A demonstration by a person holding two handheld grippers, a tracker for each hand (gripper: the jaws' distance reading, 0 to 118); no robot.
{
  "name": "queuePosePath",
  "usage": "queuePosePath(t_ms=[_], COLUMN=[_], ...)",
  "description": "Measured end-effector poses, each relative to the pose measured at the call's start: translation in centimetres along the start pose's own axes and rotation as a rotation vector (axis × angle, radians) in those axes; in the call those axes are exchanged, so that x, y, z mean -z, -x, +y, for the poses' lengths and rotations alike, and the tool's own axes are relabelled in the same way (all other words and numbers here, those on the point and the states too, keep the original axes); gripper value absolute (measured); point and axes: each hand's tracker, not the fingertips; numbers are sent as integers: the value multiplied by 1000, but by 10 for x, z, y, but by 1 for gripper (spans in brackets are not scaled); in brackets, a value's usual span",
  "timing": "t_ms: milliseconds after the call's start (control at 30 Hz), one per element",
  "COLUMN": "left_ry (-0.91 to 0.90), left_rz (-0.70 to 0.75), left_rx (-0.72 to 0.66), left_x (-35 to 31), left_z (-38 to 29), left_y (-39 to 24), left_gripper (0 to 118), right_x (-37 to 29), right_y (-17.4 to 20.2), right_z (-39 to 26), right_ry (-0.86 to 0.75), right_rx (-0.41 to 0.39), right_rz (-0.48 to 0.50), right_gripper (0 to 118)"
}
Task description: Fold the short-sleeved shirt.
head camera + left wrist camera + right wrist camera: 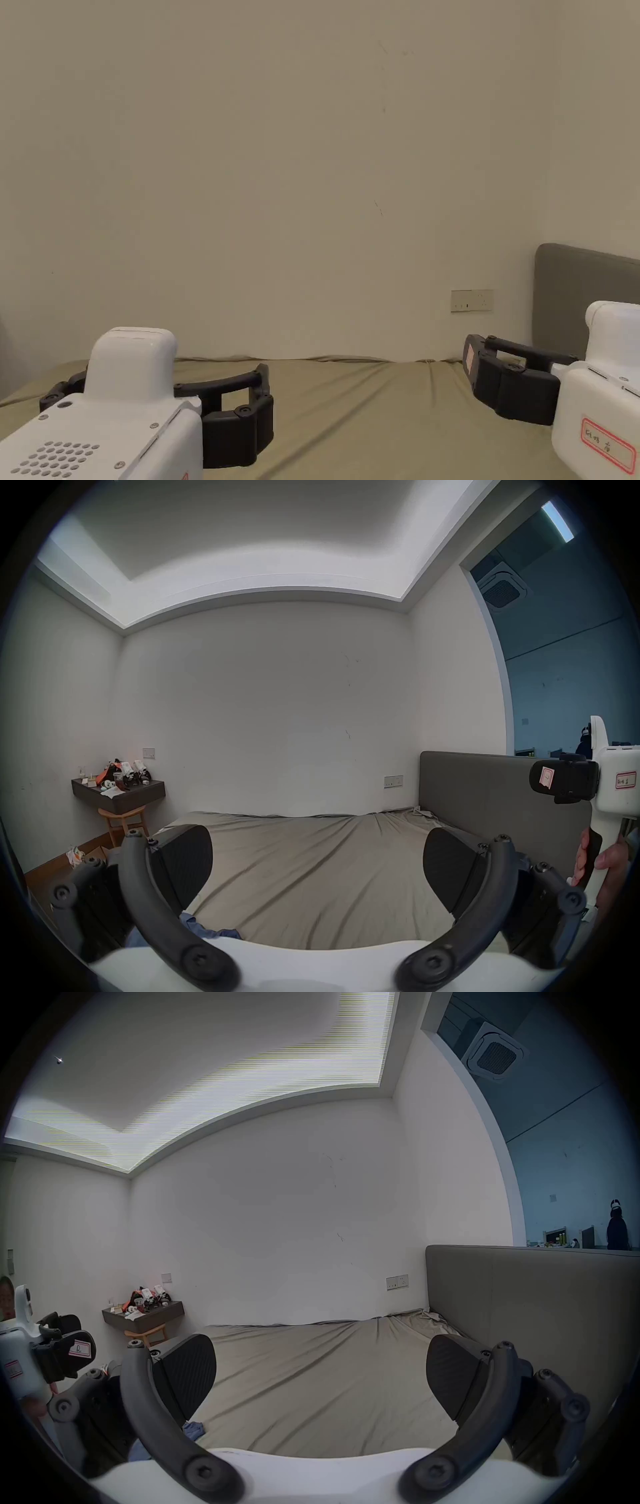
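A small bunch of blue cloth, the shirt (207,930), lies on the olive bed sheet (311,861) just below and left of my left gripper (317,861). Most of the cloth is hidden behind that gripper's body. The same blue cloth (194,1429) peeks out beside the left jaw in the right gripper view. My right gripper (320,1369) hovers over the sheet, jaws wide apart and holding nothing. The left gripper is open and holds nothing as well. In the head view, the left gripper (187,390) is low on the left and the right gripper (506,381) low on the right.
A grey padded headboard (581,287) closes the bed's right side and a bare wall with a socket (472,300) stands behind. A cluttered dark shelf (117,791) above a wooden stool (121,821) sits in the left corner. A person (616,1231) stands far off beyond the headboard.
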Motion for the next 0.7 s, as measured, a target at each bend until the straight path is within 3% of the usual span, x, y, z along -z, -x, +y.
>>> queuePosePath(t_ms=[700], left_ry=[26], left_rz=[10], left_rx=[1], left_x=[2], left_z=[-1], left_y=[-2], left_gripper=[118], right_x=[0], right_y=[1], right_z=[4], right_ry=[-7], right_rx=[-25], right_rz=[-2], right_gripper=[118])
